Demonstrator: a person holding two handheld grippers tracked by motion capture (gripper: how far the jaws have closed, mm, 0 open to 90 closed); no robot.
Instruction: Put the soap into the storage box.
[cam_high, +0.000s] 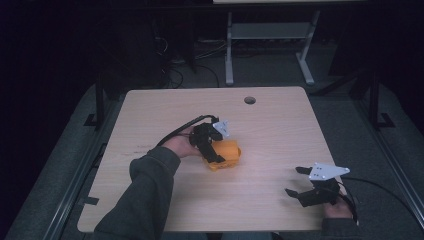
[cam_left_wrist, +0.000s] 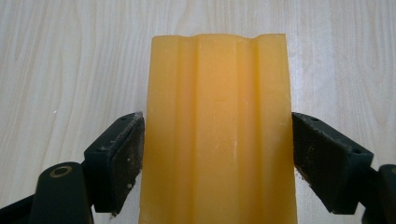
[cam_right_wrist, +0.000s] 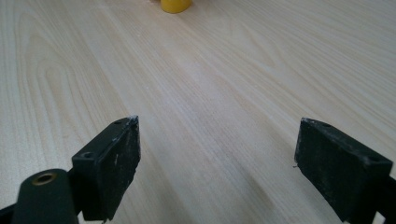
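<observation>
Left claw (cam_left_wrist: 217, 154) straddles the ribbed orange-yellow plastic block (cam_left_wrist: 217, 130) lying on the pale wood worktop (cam_left_wrist: 70, 70); both pads touch its sides, so I judge it gripped. Right claw (cam_right_wrist: 217, 163) hangs spread, well apart. Next: lift straight, squeeze firm.

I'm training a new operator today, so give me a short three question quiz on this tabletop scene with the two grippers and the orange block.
1. True or false: the left gripper has its jaws against both sides of the orange block.
2. What does the right gripper hold?
3. The round hole in the table lies: A near the far edge, B under the block, C beside the right gripper.

Key: 1 true. 2 nothing, its jaws stand open. 3 A.
</observation>
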